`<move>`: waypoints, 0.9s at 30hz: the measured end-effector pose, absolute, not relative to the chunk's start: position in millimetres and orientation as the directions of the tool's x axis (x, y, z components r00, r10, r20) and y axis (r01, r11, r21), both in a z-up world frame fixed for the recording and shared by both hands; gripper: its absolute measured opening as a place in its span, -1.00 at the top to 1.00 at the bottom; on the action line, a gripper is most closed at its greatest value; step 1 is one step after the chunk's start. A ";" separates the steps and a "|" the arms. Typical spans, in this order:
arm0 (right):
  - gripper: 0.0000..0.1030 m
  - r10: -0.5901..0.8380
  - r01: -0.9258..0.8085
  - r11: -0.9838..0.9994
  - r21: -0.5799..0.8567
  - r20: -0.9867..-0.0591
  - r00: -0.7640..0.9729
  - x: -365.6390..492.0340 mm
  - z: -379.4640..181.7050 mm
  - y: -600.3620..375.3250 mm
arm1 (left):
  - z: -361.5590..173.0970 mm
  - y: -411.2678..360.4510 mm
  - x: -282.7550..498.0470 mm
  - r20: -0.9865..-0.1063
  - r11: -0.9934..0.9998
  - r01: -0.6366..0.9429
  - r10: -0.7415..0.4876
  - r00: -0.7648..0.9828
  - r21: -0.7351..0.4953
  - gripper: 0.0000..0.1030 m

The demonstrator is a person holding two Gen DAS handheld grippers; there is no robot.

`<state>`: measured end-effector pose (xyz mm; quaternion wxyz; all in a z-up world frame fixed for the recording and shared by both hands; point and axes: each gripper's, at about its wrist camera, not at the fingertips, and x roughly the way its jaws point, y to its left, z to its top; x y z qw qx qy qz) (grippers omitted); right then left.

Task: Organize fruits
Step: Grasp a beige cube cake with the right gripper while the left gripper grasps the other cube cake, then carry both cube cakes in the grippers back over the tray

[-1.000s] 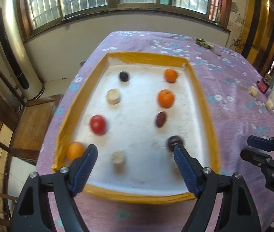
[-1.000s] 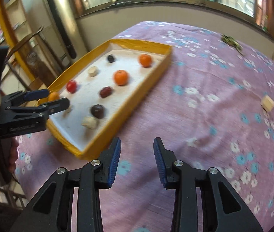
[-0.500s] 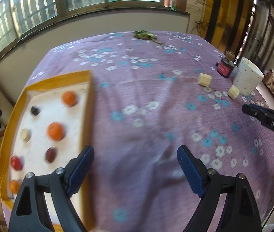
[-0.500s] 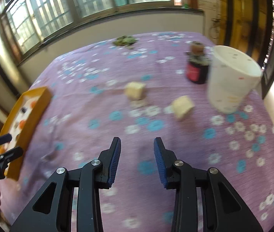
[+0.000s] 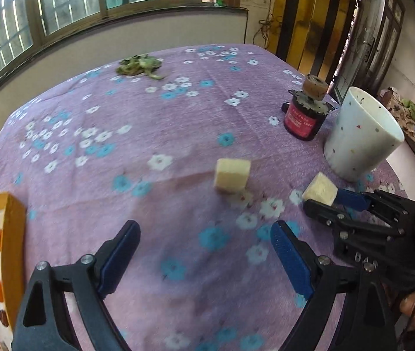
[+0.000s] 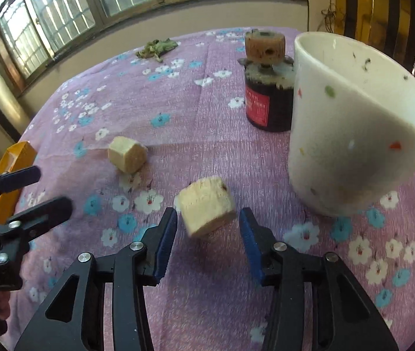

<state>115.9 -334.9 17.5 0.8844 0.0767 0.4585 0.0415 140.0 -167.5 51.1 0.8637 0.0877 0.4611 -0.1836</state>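
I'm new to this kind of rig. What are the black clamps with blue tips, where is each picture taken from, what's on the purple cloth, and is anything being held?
No robot here: a person holds a two-finger clamp in each hand, and each clamp carries a fisheye camera looking along its fingers. One picture is from the left gripper, whose jaws stand wide over bare cloth, holding nothing. The other is from the right gripper; its jaws have just been opening and now flank a pale chunk without pressing it. On the flowered tablecloth lie a second pale chunk, a white speckled cup, a dark jar with a red label and some dried leaves. At the far left is the edge of a yellow-rimmed tray with small fruits.
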 end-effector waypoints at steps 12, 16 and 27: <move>0.28 0.199 -0.096 0.980 0.177 -0.776 0.598 117.9 15.5 -337.9 | 20.4 -189.5 184.9 -0.844 0.928 0.369 -0.245 0.478 -0.060 -0.28; 0.28 0.183 -0.084 0.983 0.166 -0.774 0.607 116.4 15.5 -335.5 | 17.5 -186.3 184.3 -0.821 0.904 0.403 -0.337 0.461 -0.145 0.29; 0.29 0.162 -0.087 0.987 0.138 -0.758 0.632 94.4 33.8 -315.5 | 32.2 -151.6 157.0 -0.800 0.901 0.395 -0.366 0.476 -0.177 0.33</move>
